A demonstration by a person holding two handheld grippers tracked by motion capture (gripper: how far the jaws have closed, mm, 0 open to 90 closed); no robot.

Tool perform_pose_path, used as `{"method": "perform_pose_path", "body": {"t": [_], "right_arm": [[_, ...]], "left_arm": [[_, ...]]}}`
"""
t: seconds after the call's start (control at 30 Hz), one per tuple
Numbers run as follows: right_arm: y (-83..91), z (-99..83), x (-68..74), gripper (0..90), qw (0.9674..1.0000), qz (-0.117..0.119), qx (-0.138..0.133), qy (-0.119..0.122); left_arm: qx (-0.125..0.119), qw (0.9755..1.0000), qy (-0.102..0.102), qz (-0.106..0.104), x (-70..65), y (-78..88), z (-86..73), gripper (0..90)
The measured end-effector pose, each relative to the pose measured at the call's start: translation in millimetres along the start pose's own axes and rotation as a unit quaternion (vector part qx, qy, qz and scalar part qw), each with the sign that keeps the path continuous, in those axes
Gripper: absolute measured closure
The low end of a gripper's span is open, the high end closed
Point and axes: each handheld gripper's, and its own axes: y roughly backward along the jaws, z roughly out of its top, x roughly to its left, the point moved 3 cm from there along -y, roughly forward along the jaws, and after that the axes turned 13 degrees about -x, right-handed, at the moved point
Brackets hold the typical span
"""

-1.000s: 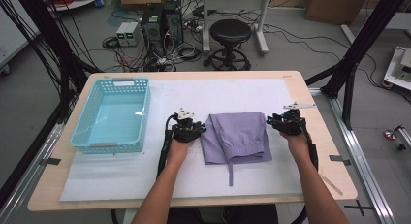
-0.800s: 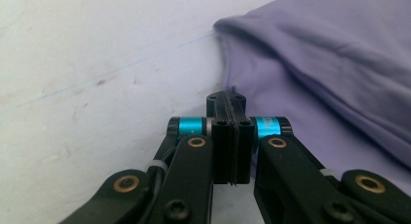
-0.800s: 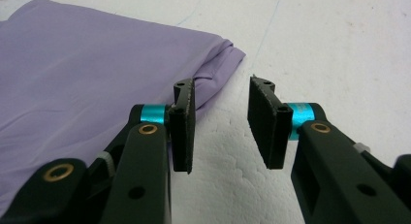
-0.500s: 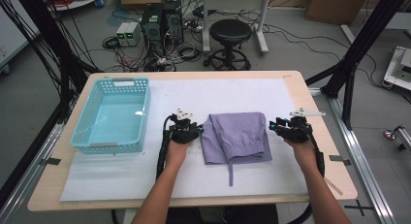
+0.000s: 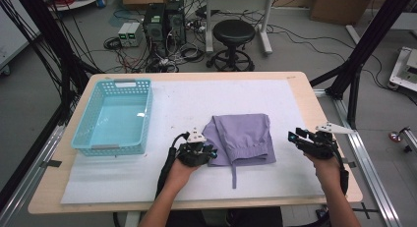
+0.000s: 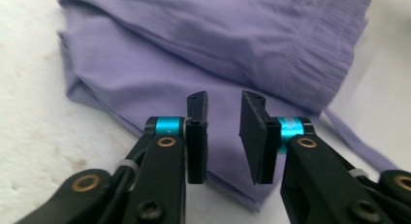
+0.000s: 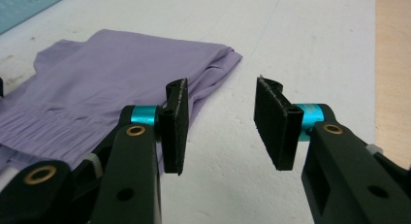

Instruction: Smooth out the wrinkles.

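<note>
A folded lilac cloth garment (image 5: 244, 138) with a gathered waistband lies flat on the white foam sheet (image 5: 196, 101) that covers the wooden desk (image 5: 300, 84), near the middle of the sheet and toward its near edge. A thin lilac drawstring (image 5: 234, 174) trails from the garment toward six o'clock.

The left claw (image 5: 210, 154) sits at the garment's eight o'clock corner, just beside the cloth edge. In the left gripper view the left claw (image 6: 222, 136) has its two black jaws parted by a narrow gap, having just been closing a little; they hang over the near edge of the fabric with no cloth pinched between the pads, so it is released.

The right claw (image 5: 296, 137) sits at the garment's three o'clock, apart from it, with bare sheet between. In the right gripper view the right claw (image 7: 222, 132) has its jaws set wide, having just been opening; only white sheet shows between them, and the garment lies off at ten o'clock.

A turquoise plastic lattice basket (image 5: 98, 143) stands on the desk at the garment's nine to ten o'clock, well apart
</note>
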Motion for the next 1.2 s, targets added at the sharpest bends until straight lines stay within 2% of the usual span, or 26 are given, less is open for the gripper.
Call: {"method": "perform_pose_path", "body": {"t": [0.07, 0.23, 0.3, 0.43, 0.47, 0.53, 0.63, 0.7, 0.73, 0.77, 0.83, 0.93, 1.0, 1.13, 1.2], "right_arm": [[0.9, 1.1, 3.0, 56.9, 1.0000, 0.003, -0.004, 0.004], [1.9, 2.6, 7.4, 56.1, 1.0000, 0.006, -0.004, 0.005], [1.4, 2.3, 7.8, 56.1, 0.9999, 0.007, -0.004, 0.008], [0.5, 2.8, 9.5, 55.9, 0.9999, 0.010, -0.004, 0.007], [0.0, 3.3, 10.7, 55.8, 0.9999, 0.012, -0.005, 0.006], [-2.5, 4.6, 14.9, 55.3, 0.9997, 0.022, -0.006, 0.006], [-10.8, 3.1, 28.7, 55.3, 0.9985, 0.051, 0.005, 0.019], [-19.8, -1.0, 41.8, 57.9, 0.9963, 0.073, 0.020, 0.039], [-24.5, -3.6, 48.4, 59.7, 0.9948, 0.084, 0.028, 0.050], [-29.5, -6.2, 54.0, 62.0, 0.9933, 0.093, 0.035, 0.060], [-38.4, -11.5, 61.3, 65.0, 0.9910, 0.103, 0.048, 0.071], [-47.1, -21.2, 63.7, 71.0, 0.9877, 0.102, 0.077, 0.090], [-48.6, -28.7, 61.9, 71.5, 0.9841, 0.096, 0.104, 0.107], [-41.8, -28.8, 59.3, 68.5, 0.9835, 0.107, 0.114, 0.090], [-35.4, -23.0, 58.7, 66.6, 0.9855, 0.113, 0.097, 0.081]], "left_arm": [[0.020, 0.9997, -0.012, 0.005, -3.6, -1.4, -5.0, 75.7], [0.002, 0.9999, -0.012, 0.009, -9.5, 3.1, -10.9, 83.9], [0.003, 0.9999, -0.014, 0.009, -11.6, 4.8, -11.8, 85.0], [-0.001, 1.0000, -0.005, 0.004, -12.8, 9.4, -13.8, 85.4], [-0.002, 1.0000, -0.003, 0.009, -12.4, 10.6, -14.0, 84.0], [-0.013, 0.9997, 0.009, 0.018, -8.9, 12.4, -13.7, 66.7], [-0.048, 0.9979, 0.025, 0.035, -1.2, 17.1, -10.5, 60.1], [-0.072, 0.9960, 0.035, 0.040, 3.5, 19.9, -7.2, 59.6], [-0.072, 0.9960, 0.035, 0.040, 3.5, 19.9, -7.2, 59.4], [-0.098, 0.9933, 0.046, 0.041, 7.2, 21.9, -3.3, 59.1], [-0.121, 0.9903, 0.051, 0.044, 10.9, 22.2, 1.4, 58.4], [-0.133, 0.9883, 0.065, 0.039, 16.0, 18.2, 13.5, 58.4], [-0.145, 0.9863, 0.070, 0.034, 17.9, 13.9, 22.9, 58.6], [-0.143, 0.9867, 0.073, 0.028, 19.6, 2.6, 34.7, 58.4], [-0.137, 0.9878, 0.071, 0.020, 18.4, -12.5, 43.5, 58.2]]}}
